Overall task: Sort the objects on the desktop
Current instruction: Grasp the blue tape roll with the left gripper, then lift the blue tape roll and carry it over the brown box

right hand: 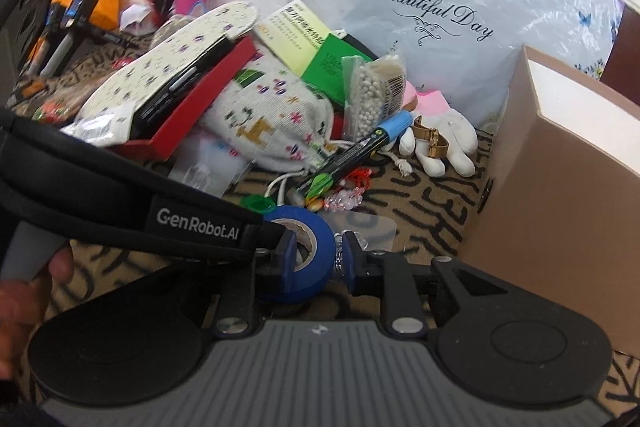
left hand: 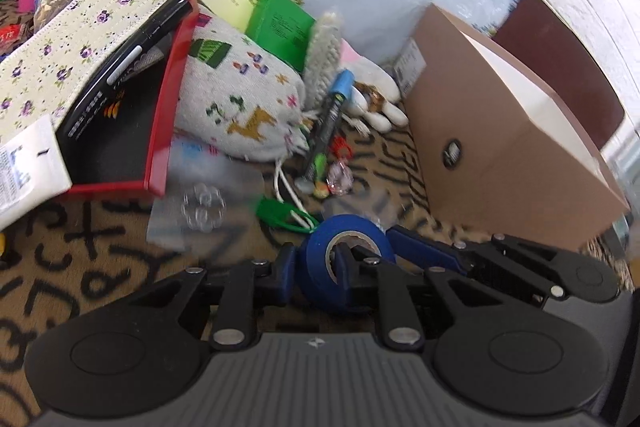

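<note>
Both grippers clamp the blue tape roll (left hand: pixel 344 259), bottom centre: left gripper (left hand: pixel 314 265) pinches its wall, right gripper (right hand: pixel 318 259) too; patterned fuzzy cloth (left hand: pixel 80 259) underneath.

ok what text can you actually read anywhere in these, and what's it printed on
"Beautiful Day" on the plastic bag.
"GenRobot.AI" on the black strap.
Print on the yellow card, green box, black marker and brown box round sticker: too small or blurred to read.

Each gripper (left hand: pixel 314 267) has black linkage arms with silver rivets, blue fingers (left hand: pixel 286 265), and a grey ribbed base bearing a small star mark. The left gripper's (right hand: pixel 285 243) black body reads "GenRobot.AI" in white, above a grey handle.
</note>
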